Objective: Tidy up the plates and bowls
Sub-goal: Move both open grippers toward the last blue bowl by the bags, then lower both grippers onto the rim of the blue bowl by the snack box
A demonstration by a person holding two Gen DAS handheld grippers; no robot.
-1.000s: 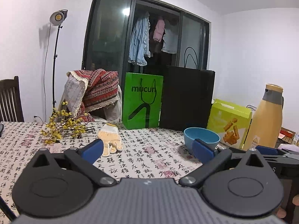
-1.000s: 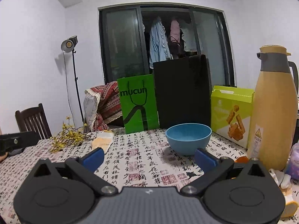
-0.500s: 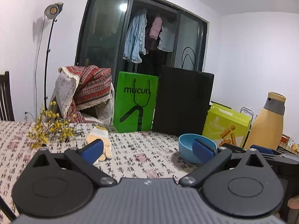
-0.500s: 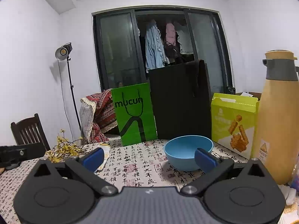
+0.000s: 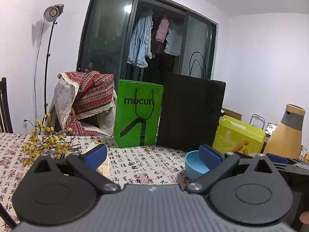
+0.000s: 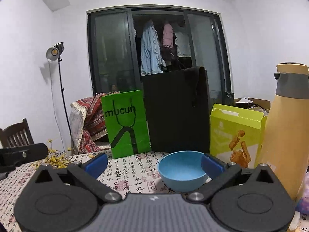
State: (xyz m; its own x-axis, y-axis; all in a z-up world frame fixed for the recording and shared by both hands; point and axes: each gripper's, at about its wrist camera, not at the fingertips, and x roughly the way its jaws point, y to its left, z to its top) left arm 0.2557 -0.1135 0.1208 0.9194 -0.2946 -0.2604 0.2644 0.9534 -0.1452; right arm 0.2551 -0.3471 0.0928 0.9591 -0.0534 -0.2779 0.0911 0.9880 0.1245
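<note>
A light blue bowl [image 6: 181, 172] stands upright on the patterned tablecloth [image 6: 131, 174], close in front of my right gripper [image 6: 153, 163]. That gripper is open, its right blue pad [image 6: 211, 165] overlapping the bowl's right rim in the view; contact is unclear. In the left wrist view the same bowl [image 5: 194, 165] sits low right, partly hidden behind the right pad [image 5: 209, 155] of my open left gripper [image 5: 152, 154], which holds nothing. No plates are visible.
A green paper bag [image 6: 126, 123], a black bag [image 6: 177, 110] and a yellow-green snack box [image 6: 235, 131] line the table's back. A tall yellow thermos [image 6: 287, 131] stands at right. Yellow flower sprigs [image 5: 44, 145] lie at left. A blanket-draped chair [image 5: 85, 102] stands behind.
Both grippers tilted up and closed in toward the table's back; the bowl now sits lower and nearer in each view, and the glove is now hidden behind the left gripper's pad.
</note>
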